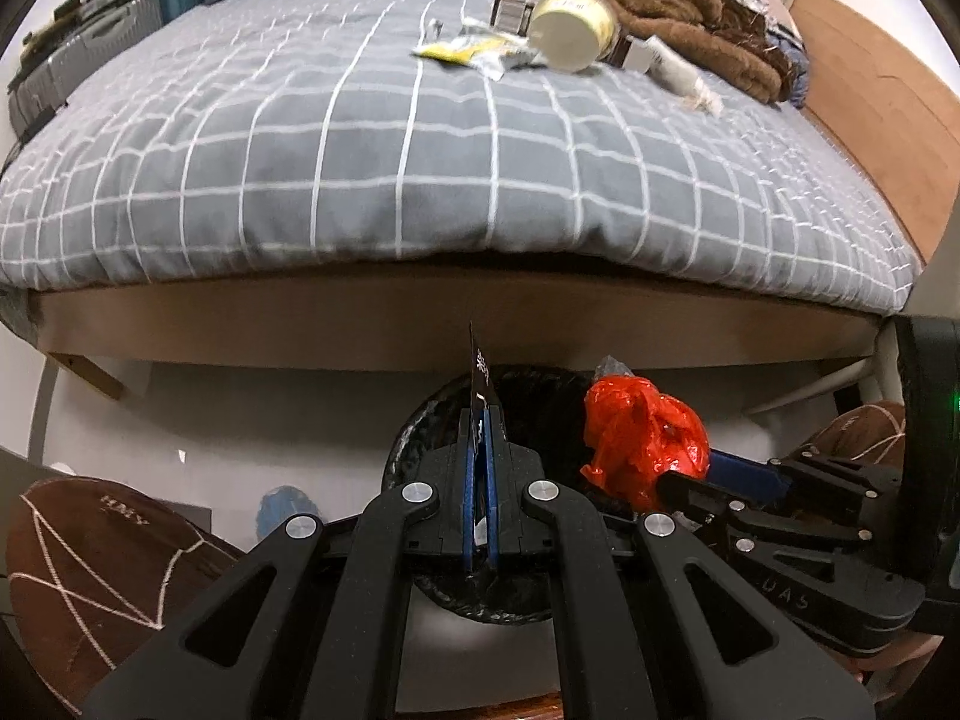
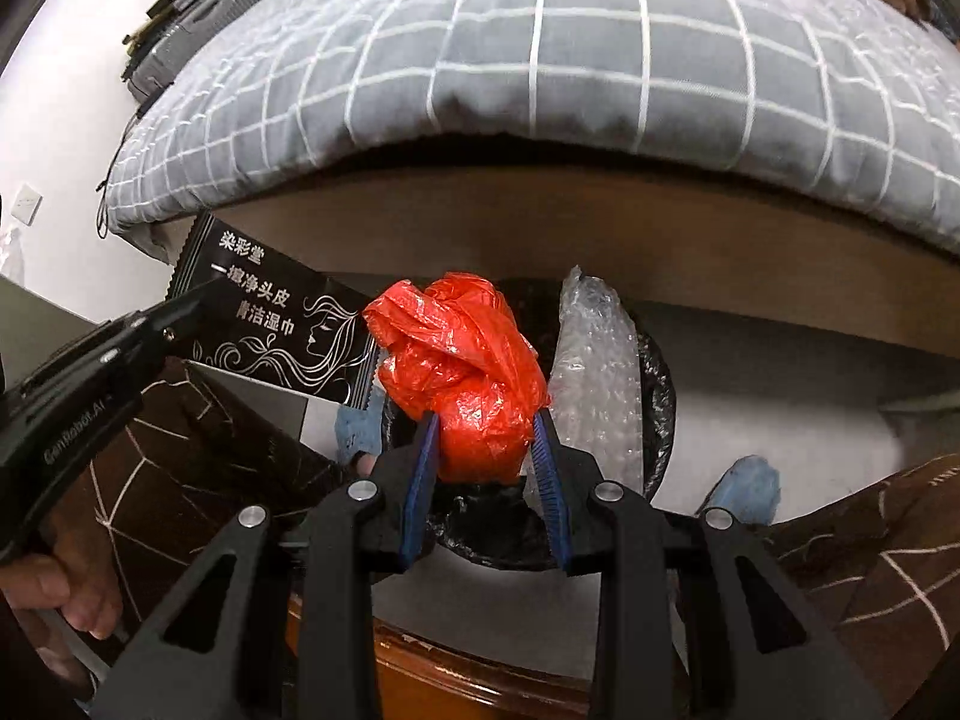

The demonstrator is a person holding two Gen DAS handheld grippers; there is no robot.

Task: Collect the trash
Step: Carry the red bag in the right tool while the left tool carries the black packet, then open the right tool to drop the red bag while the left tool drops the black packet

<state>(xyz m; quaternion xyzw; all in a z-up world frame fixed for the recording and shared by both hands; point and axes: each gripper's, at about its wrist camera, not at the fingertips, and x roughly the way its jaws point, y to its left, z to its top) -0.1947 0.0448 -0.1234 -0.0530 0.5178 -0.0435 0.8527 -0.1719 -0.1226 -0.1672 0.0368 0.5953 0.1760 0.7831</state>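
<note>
over the bed (image 1: 420, 138), much is left for me: a yellow-lidded tub (image 1: 570, 27) and scattered wrappers (image 1: 474, 51) lie on the checked cover. below, at the black-lined bin (image 2: 657, 384), my right gripper (image 2: 486, 450) clamps a crumpled red plastic bag (image 2: 462, 360) and my left gripper (image 1: 480, 450) pinches a black wet-wipe sachet (image 2: 276, 324), neither dropped yet; bubble wrap (image 2: 594, 360) already stands inside.

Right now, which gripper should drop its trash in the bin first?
Probably right. The right gripper holds the red bag directly over the bin; the left gripper's black packet sits off beside it.
</note>
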